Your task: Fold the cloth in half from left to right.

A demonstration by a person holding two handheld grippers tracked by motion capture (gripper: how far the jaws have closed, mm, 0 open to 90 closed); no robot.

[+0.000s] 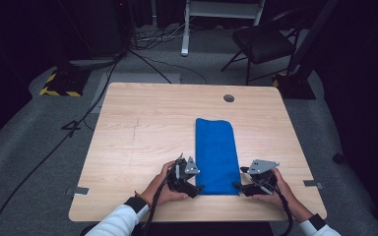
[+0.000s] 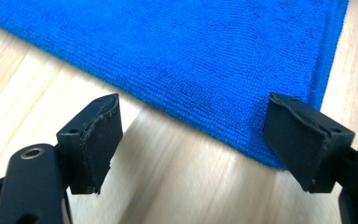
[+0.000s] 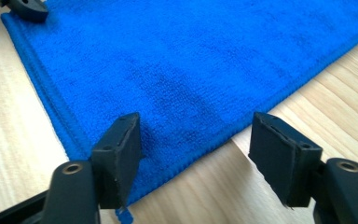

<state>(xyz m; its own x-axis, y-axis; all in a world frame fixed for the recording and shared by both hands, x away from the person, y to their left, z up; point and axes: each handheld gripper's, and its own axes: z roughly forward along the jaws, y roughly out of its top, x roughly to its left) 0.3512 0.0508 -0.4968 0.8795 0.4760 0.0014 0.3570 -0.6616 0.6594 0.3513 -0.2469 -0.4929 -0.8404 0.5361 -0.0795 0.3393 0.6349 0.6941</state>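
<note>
Folded blue towel (image 1: 217,155) lies lower centre of frame, left gripper (image 1: 197,188) and right gripper (image 1: 238,187) both released at its near corners, next fold not started.

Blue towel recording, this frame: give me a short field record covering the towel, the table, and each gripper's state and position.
item: blue towel, folded into a long strip, lying flat
surface: wooden table
towel position: right of centre, long side running away from the person
left gripper: open, at the towel's near left corner, nothing gripped
right gripper: open, at the towel's near right corner, nothing gripped
contact: cannot tell whether the jaws touch the cloth
background: black chair and floor cables beyond the table
</note>
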